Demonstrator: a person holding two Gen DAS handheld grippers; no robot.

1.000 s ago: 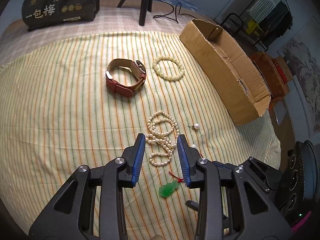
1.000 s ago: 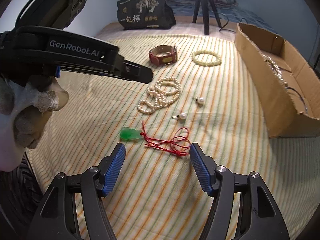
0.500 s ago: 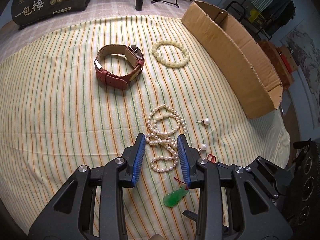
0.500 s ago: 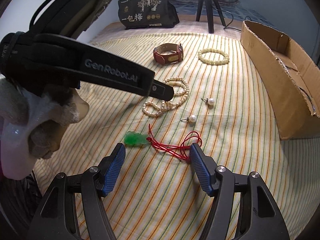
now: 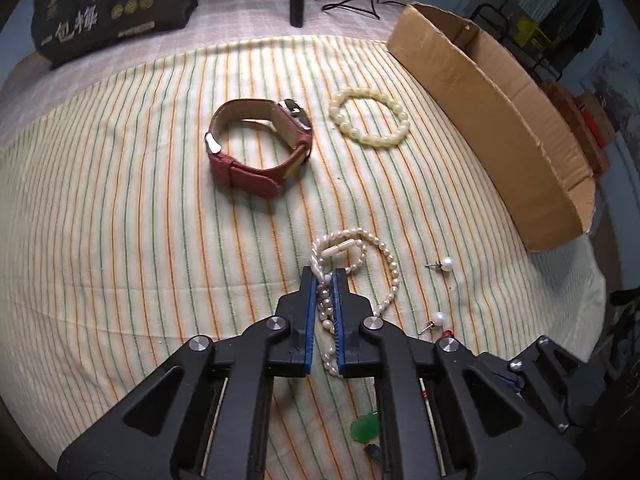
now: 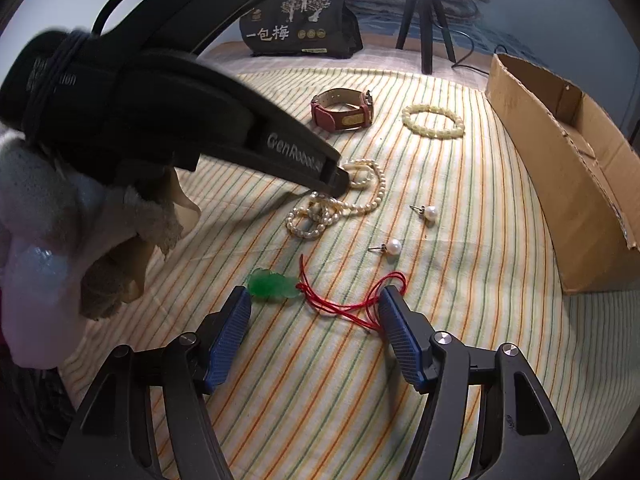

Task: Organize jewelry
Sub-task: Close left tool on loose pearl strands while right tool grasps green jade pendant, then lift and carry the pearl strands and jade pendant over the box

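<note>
I note pearl necklace (image 5: 360,264) bunched mid-cloth, strands pinched betw. left gripper (image 5: 324,280) pads. Red-strap watch (image 5: 260,152) and cream bead bracelet (image 5: 368,120) far; two pearl studs (image 5: 446,265) right; green pendant (image 6: 274,286) near.

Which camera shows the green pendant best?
The right wrist view: the green pendant lies whole on the striped cloth, joined to its red cord. In the left wrist view only a sliver peeks out beneath the left hand-held gripper.
</note>
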